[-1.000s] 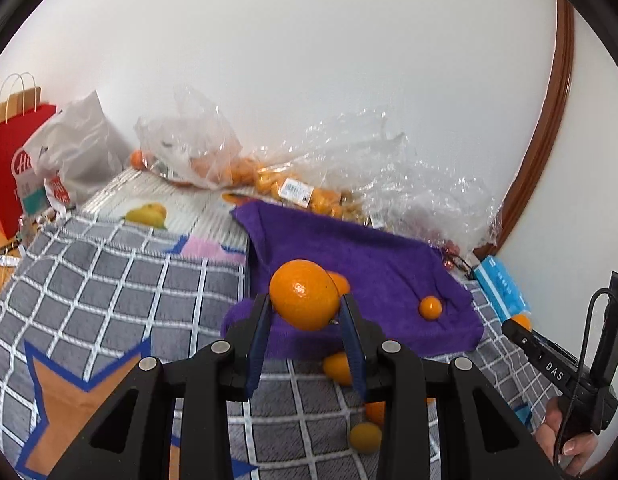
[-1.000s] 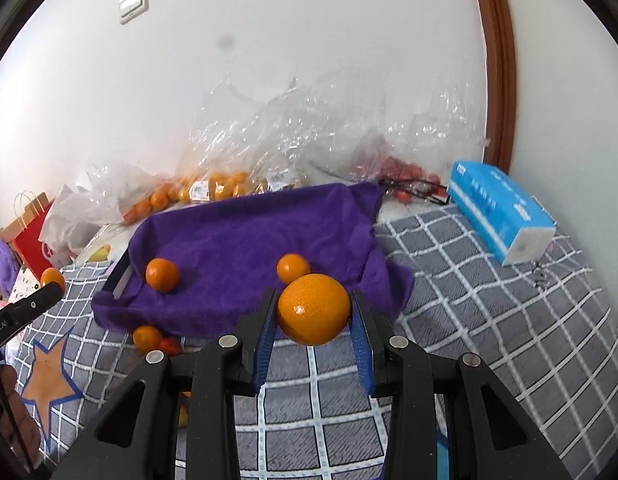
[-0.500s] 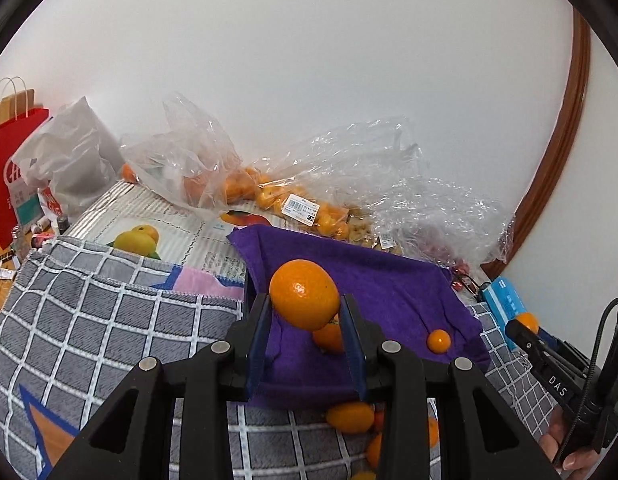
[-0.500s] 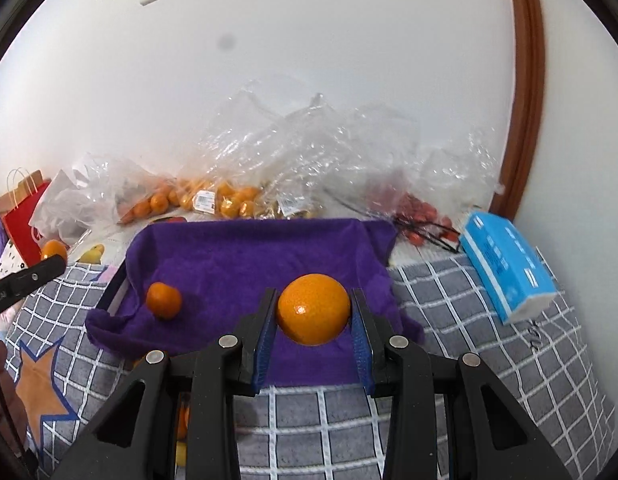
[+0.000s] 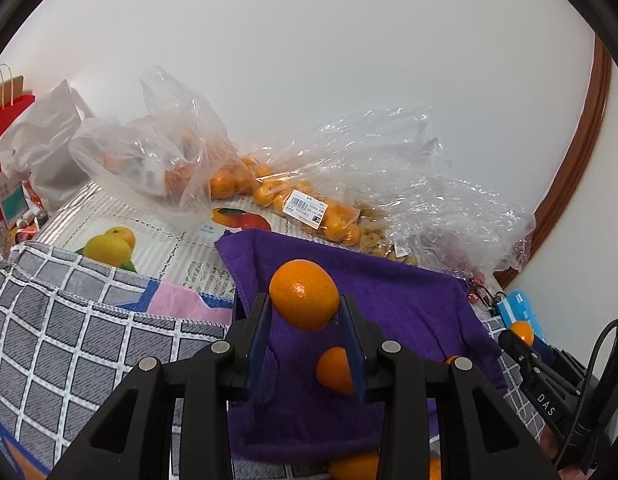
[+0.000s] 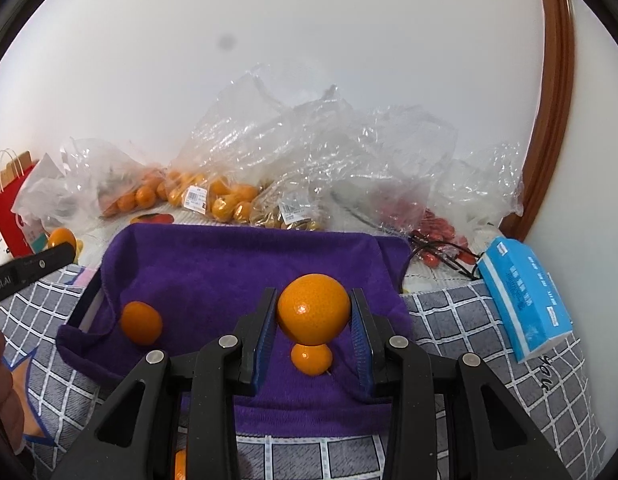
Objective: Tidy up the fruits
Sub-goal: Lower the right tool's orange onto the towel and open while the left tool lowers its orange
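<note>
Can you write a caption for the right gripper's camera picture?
Right gripper holds an orange above a purple towel with two smaller oranges.

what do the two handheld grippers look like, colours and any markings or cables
Both the left gripper and the right gripper have black angular plastic frames with silver round bolts and blue ribbed finger pads. The right gripper's side carries white lettering and a black cable.

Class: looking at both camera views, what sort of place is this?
Probably a room in a home: a grey checked cloth beneath a purple towel, clear plastic shopping bags of oranges, and a blue tissue pack.
</note>
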The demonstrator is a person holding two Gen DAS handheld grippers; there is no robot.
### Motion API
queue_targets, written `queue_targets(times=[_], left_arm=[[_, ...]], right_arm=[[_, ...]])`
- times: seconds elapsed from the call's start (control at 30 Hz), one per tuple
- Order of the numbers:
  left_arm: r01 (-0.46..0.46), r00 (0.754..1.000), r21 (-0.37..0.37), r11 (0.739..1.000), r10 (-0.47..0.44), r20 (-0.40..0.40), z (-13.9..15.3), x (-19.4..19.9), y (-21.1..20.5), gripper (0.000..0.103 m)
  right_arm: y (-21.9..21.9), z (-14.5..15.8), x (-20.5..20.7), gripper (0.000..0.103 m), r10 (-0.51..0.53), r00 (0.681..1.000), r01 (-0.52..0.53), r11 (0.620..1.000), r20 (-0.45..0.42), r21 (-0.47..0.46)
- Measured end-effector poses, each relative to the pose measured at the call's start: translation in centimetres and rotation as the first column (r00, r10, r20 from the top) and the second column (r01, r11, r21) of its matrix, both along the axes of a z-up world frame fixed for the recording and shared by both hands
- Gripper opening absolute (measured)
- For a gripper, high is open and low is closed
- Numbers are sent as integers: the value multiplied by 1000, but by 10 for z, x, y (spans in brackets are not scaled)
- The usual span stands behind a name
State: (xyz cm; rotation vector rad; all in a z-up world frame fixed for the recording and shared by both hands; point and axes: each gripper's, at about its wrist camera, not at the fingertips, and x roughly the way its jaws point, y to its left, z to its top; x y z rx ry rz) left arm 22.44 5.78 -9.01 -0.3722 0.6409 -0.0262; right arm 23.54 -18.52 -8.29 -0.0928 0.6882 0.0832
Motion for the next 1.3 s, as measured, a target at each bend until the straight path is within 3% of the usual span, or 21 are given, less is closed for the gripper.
queue_targets(times=[0.23, 0.53, 0.97, 1.3], left_arm=[[-10, 1000, -31, 999, 9, -17, -25, 8, 10, 33], [48, 997, -65, 997, -51, -51, -45, 14, 3, 33], [70, 994, 19, 997, -68, -82, -53, 18, -16, 33], [70, 992, 17, 997, -68, -105, -55, 20, -14, 33]], right_arm=[[-27, -26, 18, 35, -37, 998, 40, 997, -48, 68], [-47, -40, 29, 35, -69, 995, 76, 990, -68, 115], [-50, -62, 39, 35, -70, 989, 88, 987, -129, 137], [-46, -65, 38, 35, -60, 989, 77, 989, -132, 125]])
